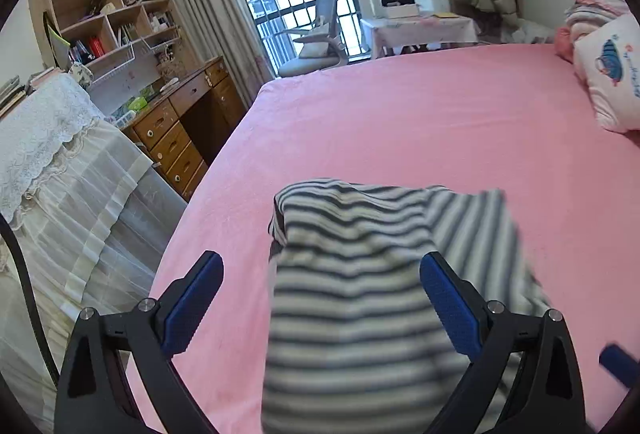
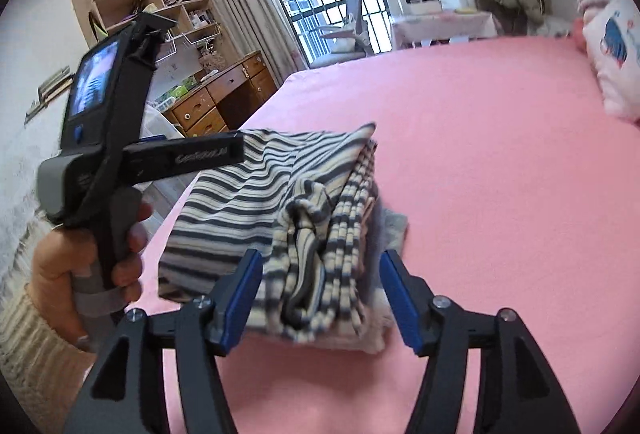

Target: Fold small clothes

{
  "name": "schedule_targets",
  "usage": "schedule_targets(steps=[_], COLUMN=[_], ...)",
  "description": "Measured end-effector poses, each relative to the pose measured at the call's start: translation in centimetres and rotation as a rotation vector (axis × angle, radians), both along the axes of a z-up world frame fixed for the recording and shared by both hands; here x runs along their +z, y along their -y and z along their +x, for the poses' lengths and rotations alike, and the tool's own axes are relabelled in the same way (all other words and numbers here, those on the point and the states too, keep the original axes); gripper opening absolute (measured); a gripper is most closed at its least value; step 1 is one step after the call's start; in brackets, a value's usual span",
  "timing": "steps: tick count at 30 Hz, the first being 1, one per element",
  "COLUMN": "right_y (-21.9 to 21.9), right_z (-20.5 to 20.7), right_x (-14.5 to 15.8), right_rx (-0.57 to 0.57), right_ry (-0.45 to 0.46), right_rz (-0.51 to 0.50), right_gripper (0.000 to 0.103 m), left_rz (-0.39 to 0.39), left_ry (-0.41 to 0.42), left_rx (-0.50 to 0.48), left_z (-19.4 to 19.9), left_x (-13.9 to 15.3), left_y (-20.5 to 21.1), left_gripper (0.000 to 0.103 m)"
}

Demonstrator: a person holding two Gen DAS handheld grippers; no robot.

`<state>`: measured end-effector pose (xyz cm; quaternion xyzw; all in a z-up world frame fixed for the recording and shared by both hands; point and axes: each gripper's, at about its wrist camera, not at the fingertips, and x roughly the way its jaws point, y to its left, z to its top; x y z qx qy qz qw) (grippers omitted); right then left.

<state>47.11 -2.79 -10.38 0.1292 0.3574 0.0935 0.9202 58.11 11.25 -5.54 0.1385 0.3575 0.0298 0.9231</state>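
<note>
A small striped garment [image 1: 360,274], grey and cream, lies folded in a bundle on the pink bed [image 1: 400,122]. My left gripper [image 1: 322,300] is open, its blue pads wide apart on either side of the cloth, close above it. In the right wrist view the same garment [image 2: 280,202] is a thick folded stack with a bunched collar or cuff at the front. My right gripper [image 2: 320,298] is open around that near end, holding nothing. The left gripper body [image 2: 120,138], held in a hand, rests over the stack's left side.
A pillow with a blue print [image 1: 612,74] and stacked pink bedding lie at the bed's far right. A wooden desk with drawers [image 1: 180,130] and shelves stand left of the bed, beside a lace-covered piece [image 1: 52,138]. A chair [image 1: 320,34] and small table stand by the window.
</note>
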Motion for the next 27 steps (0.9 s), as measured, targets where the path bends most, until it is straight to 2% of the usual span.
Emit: schedule_targets(steps=[5, 15, 23, 27], right_y=[1.5, 3.4, 4.4, 4.9], right_z=[-3.3, -13.4, -21.6, -25.8], right_x=[3.5, 11.0, 14.6, 15.6], right_rx=[-0.023, -0.009, 0.03, 0.041], right_ry=[0.004, 0.026, 0.035, 0.045], right_rz=[-0.022, -0.094, -0.126, -0.145], right_gripper=[0.061, 0.061, 0.062, 0.062], left_rz=[0.005, -0.079, -0.104, -0.128], left_ry=[0.002, 0.001, 0.017, 0.01], left_rx=[0.014, 0.039, 0.039, 0.023], left_z=[-6.8, -20.2, -31.9, -37.1], left_x=[3.3, 9.9, 15.1, 16.1], left_y=[1.1, 2.5, 4.4, 5.7], left_gripper=[0.098, 0.098, 0.098, 0.099])
